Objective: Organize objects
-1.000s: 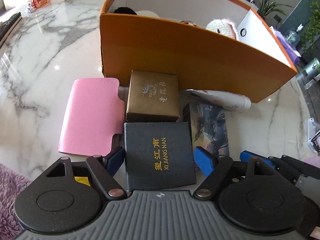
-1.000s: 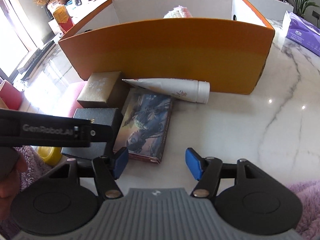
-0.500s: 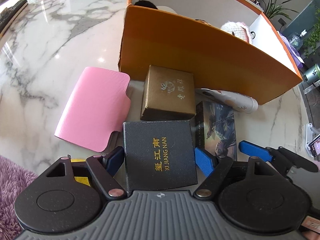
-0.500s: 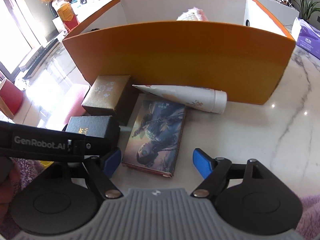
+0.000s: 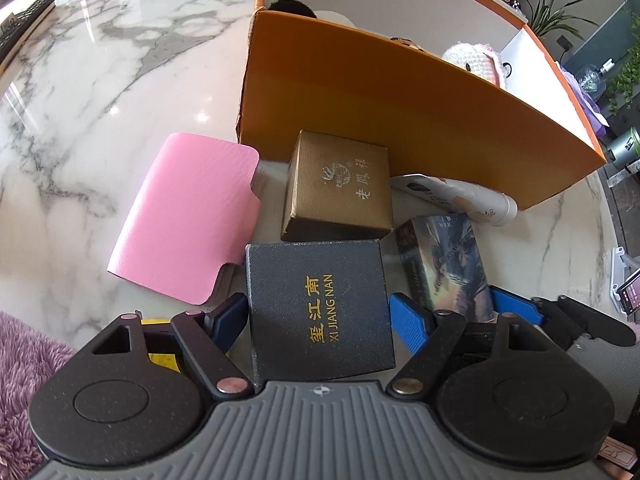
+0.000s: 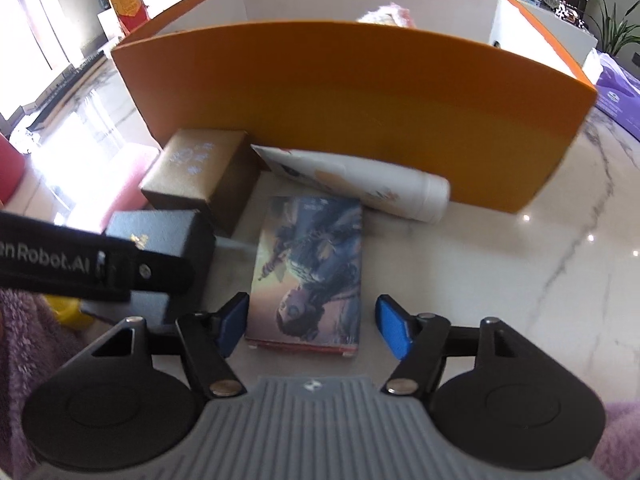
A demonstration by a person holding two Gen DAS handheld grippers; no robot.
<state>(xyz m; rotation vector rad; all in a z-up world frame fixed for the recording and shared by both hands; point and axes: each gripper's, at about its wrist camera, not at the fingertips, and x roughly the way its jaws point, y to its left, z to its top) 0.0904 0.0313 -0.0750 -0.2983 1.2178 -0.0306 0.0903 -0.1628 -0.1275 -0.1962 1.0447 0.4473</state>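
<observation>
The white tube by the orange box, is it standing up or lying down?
Lying down. The white tube rests on its side on the marble table, along the orange box.

Left claw (image 5: 318, 312) at 6 o'clock, blue pads either side of dark box (image 5: 318, 306), left pad touching, right pad just beside. Gold box (image 5: 338, 188) just beyond at 12. Pink wallet (image 5: 188, 220) at 10. Orange box (image 5: 400, 120) at 1. White tube (image 5: 460, 198), picture box (image 5: 444, 264) at 3. Marble surface (image 5: 100, 100).
</observation>
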